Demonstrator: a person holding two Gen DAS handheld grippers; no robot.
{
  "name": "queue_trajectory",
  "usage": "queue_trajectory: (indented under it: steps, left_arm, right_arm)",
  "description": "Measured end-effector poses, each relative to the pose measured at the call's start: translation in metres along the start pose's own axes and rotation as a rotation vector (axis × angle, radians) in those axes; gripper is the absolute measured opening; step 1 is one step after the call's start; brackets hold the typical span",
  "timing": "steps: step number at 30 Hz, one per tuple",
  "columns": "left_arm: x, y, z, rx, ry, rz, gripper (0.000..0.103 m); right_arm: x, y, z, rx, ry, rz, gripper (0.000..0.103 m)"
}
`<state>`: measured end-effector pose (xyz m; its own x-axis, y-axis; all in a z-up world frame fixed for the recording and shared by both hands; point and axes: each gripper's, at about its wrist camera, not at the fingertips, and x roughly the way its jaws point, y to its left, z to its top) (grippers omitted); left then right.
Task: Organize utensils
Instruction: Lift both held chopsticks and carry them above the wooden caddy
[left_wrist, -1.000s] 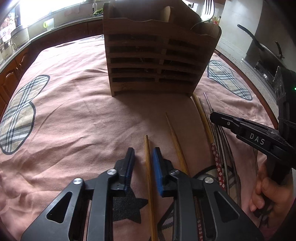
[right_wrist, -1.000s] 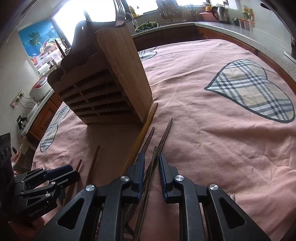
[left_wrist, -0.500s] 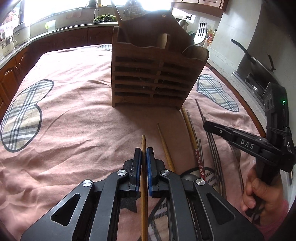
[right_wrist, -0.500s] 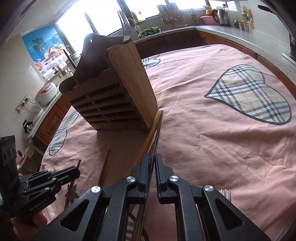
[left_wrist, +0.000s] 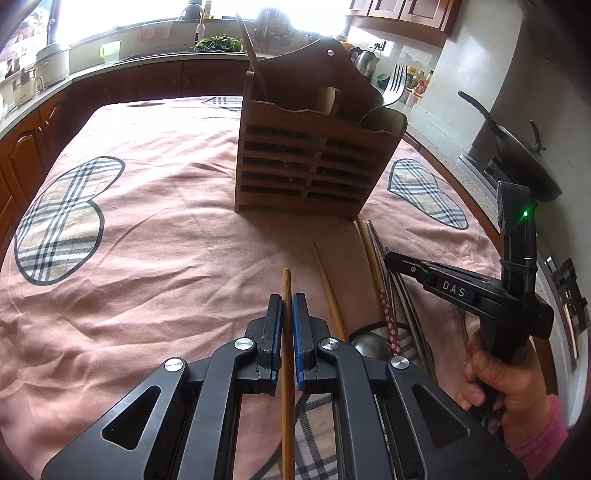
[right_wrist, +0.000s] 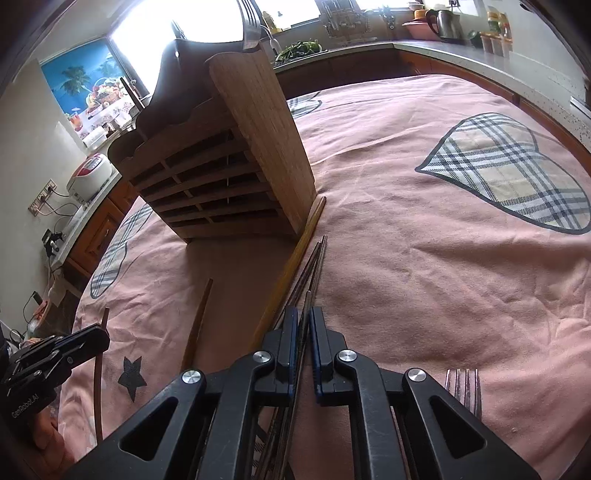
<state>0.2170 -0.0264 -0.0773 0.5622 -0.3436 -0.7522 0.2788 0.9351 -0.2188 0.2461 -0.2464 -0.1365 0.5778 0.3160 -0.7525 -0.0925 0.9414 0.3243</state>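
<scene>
Left tool (left_wrist: 287, 306) clamped on 1 brown wooden chopstick (left_wrist: 287, 369), right tool (right_wrist: 303, 321) pinching 1 thin metal chopstick (right_wrist: 300, 354) from the counter pile, both gripped lengthwise, probably for dropping upright into the slatted wooden utensil holder (left_wrist: 314, 162) ahead.

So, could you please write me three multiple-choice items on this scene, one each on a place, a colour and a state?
1. Where does the wooden utensil holder stand?
A. on the pink cloth
B. on the counter
C. in the sink

2. What colour are the left gripper pads?
A. red
B. blue
C. white

3. What is the left gripper doing?
A. gaping open
B. shut on a wooden chopstick
C. holding a fork

Answers: A, the pink cloth lies under its base; B, blue faces show; B, the stick sits pinched between the pads.
</scene>
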Motion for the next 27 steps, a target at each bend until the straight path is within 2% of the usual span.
queue_trajectory:
  steps: [8,27]
  left_arm:
    - [-0.017,0.003,0.002,-0.010,-0.036,-0.006,0.005]
    - [-0.091,0.007,0.015,-0.024,-0.210,-0.037,0.005]
  right_arm:
    - [-0.022,0.006,0.003,-0.004,-0.051,0.021,0.005]
    - [-0.135,0.055,0.025,-0.104,-0.321,0.091,0.004]
